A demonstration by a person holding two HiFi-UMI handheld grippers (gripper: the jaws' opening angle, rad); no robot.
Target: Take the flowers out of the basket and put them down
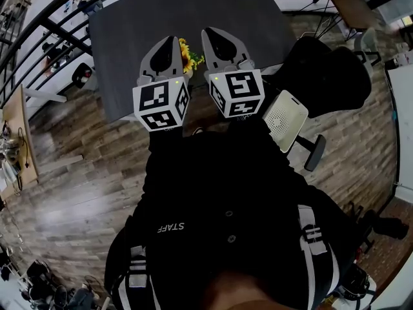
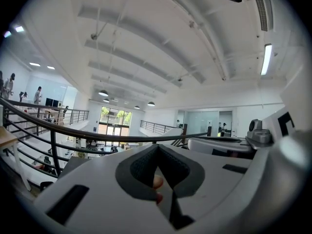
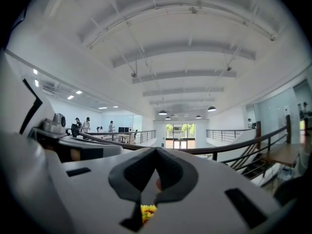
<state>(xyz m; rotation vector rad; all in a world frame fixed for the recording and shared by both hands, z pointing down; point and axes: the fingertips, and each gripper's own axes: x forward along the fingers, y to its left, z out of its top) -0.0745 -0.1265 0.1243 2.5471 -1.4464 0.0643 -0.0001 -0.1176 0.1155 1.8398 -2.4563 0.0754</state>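
The left claw (image 1: pixel 169 44) and right claw (image 1: pixel 213 37) are hovering closed and empty over the dark surface (image 1: pixel 129 24). The flowers (image 1: pixel 188 55) are peeking out between them. No basket is showing, so they may be sitting in one or already lying down.

The only readable word is "STAFF" (image 1: pixel 171 227), in pale capitals on the person's black top (image 1: pixel 232 186); in the head view it stands upside down (the camera looks down on the wearer from above). The cube (image 1: pixel 161 103) on the left gripper (image 1: pixel 170 42) and the cube (image 1: pixel 237 92) on the right gripper (image 1: pixel 210 33) carry black-and-white square markers, which are patterns, not letters or numbers. Nothing in either gripper view is legible.
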